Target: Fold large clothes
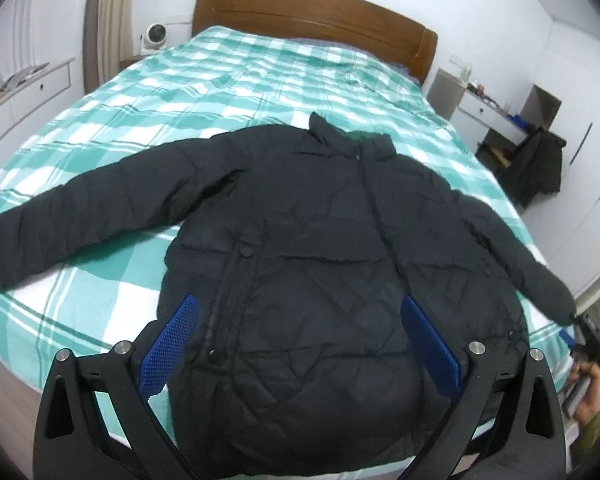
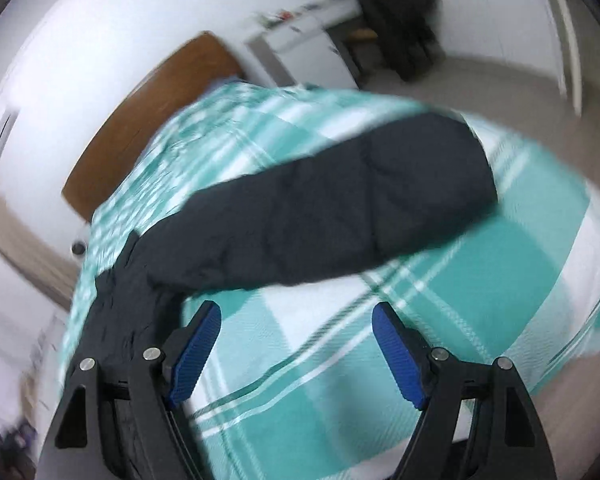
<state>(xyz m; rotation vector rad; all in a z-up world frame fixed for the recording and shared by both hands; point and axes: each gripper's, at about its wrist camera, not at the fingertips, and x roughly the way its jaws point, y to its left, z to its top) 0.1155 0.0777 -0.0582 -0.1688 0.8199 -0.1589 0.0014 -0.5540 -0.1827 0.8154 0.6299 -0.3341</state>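
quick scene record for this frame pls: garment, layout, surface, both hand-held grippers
garment: black quilted jacket, zipped, front up
layout: flat, both sleeves spread outward, collar toward the headboard
surface: bed with green-white checked cover
left hand-held gripper: open, over the jacket's hem area, nothing between the pads
right hand-held gripper: open, empty, over bare cover just short of one sleeve
fold: not started

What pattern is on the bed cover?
Teal and white checks on the bed cover, clearest in the left wrist view.
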